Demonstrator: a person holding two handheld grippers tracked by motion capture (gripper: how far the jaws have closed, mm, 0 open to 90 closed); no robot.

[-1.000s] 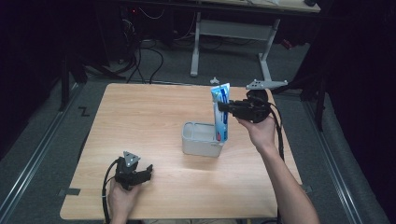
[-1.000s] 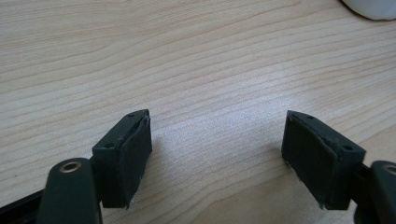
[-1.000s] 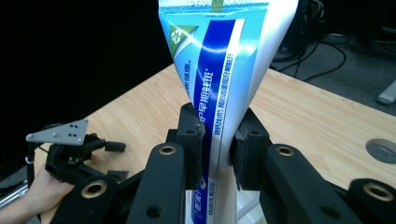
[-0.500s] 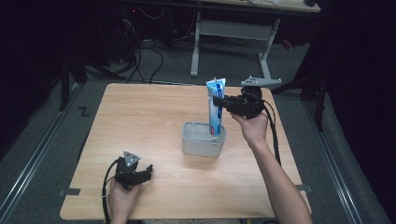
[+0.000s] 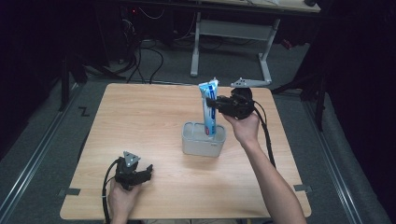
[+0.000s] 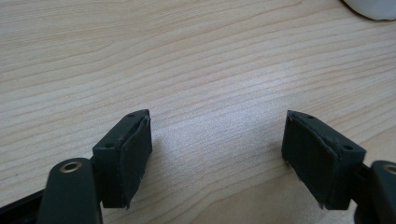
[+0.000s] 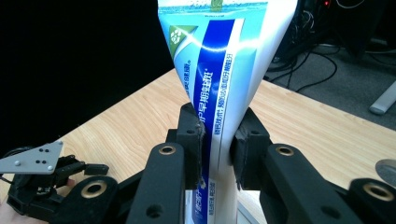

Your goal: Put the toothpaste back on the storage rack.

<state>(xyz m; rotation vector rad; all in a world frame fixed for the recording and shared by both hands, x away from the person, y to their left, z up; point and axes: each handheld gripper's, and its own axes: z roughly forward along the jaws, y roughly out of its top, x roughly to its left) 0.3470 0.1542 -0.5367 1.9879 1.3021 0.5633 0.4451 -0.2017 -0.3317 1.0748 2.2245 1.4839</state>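
The lower end of the toothpaste tube (image 5: 208, 108) is hidden inside the grey container (image 5: 203, 144), so whether it touches the bottom cannot be told. A light wooden table (image 5: 154, 116) stands on grey floor in a dark room, with cables (image 5: 144, 58) and a white desk frame (image 5: 231, 35) behind. At the near left, the left gripper (image 5: 148, 171) rests on the table, jaws wide apart and empty. At centre right, the right gripper (image 5: 211, 101) is clamped on the upright tube over the container.

toothpaste tube (image 7: 224, 70): white, blue stripe, teal top, green mark
bin (image 5: 203, 138): pale grey
table (image 5: 140, 116): light woodgrain
jaws: black
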